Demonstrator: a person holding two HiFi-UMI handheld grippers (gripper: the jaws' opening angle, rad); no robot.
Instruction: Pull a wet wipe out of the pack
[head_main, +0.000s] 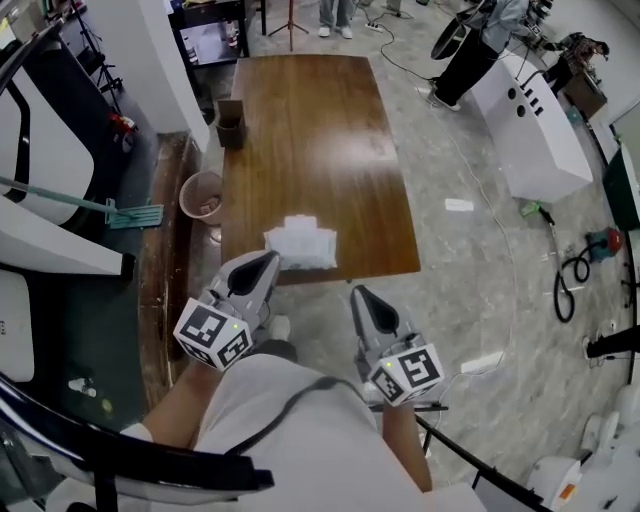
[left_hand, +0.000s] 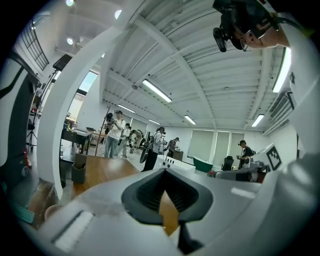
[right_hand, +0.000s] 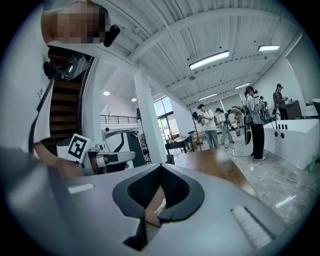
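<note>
The white wet wipe pack (head_main: 300, 243) lies flat near the front edge of the brown wooden table (head_main: 320, 140). In the head view my left gripper (head_main: 268, 260) hangs just short of that edge, its tip close to the pack's left corner and apart from it. Below and to the right of the pack, my right gripper (head_main: 358, 294) is over the floor in front of the table. Each gripper view shows its own jaws, left (left_hand: 165, 172) and right (right_hand: 160, 167), shut tip to tip with nothing held. Both point level along the table.
A small brown bin (head_main: 230, 122) stands at the table's far left corner. A pink bucket (head_main: 203, 195) and a mop (head_main: 130, 213) are on the floor to the left. A white counter (head_main: 535, 120) and cables (head_main: 572, 280) lie to the right. People (left_hand: 116, 131) stand at the far end.
</note>
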